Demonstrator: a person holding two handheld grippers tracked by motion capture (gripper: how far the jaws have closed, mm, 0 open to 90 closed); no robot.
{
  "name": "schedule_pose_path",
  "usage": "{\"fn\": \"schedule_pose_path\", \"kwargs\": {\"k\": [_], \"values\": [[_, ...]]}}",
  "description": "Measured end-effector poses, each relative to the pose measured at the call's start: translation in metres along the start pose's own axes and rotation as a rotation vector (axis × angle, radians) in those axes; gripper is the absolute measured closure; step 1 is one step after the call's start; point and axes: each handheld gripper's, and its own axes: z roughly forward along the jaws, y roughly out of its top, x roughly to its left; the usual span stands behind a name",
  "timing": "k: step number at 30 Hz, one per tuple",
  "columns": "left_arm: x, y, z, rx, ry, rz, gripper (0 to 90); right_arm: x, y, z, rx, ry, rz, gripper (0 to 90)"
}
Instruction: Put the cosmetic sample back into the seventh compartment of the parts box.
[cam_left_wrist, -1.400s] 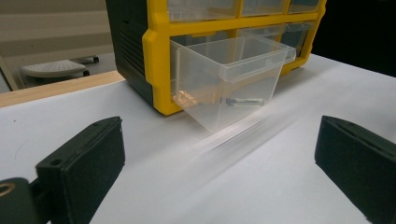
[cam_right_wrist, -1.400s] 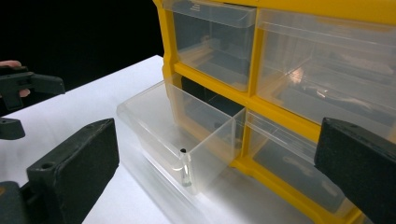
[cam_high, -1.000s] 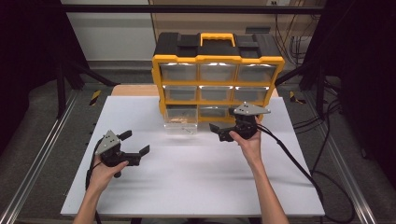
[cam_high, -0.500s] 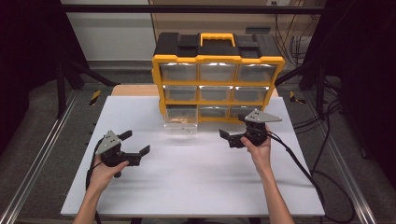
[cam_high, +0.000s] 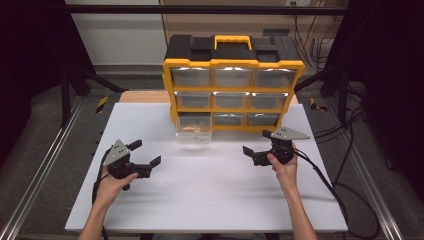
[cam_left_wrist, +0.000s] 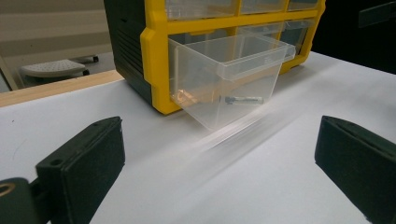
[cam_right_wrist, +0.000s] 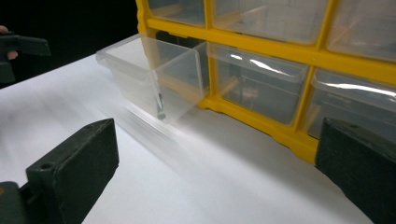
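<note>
From above: yellow and black drawer cabinet (cam_high: 233, 82) at the far edge of the white table (cam_high: 210, 200), bottom-left clear drawer (cam_high: 194, 131) pulled out, left gripper (cam_high: 146, 155) near the left edge and right gripper (cam_high: 254, 146) just right of the drawer, both with jaws spread wide and empty. Along the left gripper (cam_left_wrist: 219, 158): jaws apart, clear drawer (cam_left_wrist: 229, 79) ahead with a small dark bolt (cam_left_wrist: 243, 99) on its floor. Along the right gripper (cam_right_wrist: 217, 163): jaws apart, same drawer (cam_right_wrist: 149, 77) ahead to the left, cabinet front (cam_right_wrist: 280, 51) close behind.

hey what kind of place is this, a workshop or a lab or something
Probably a lab recording bench rather than a workshop: a white tabletop inside a metal rail frame, loose black cables on the floor, and one yellow-and-black plastic drawer organizer set up on it.
</note>
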Motion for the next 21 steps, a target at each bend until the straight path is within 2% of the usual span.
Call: {"fn": "schedule_pose_path", "kwargs": {"k": [21], "values": [[-0.004,-0.002,0.004,0.015,-0.012,0.006,1.7,-0.011,-0.029,-0.021,-0.004,-0.021,0.020,0.5]]}}
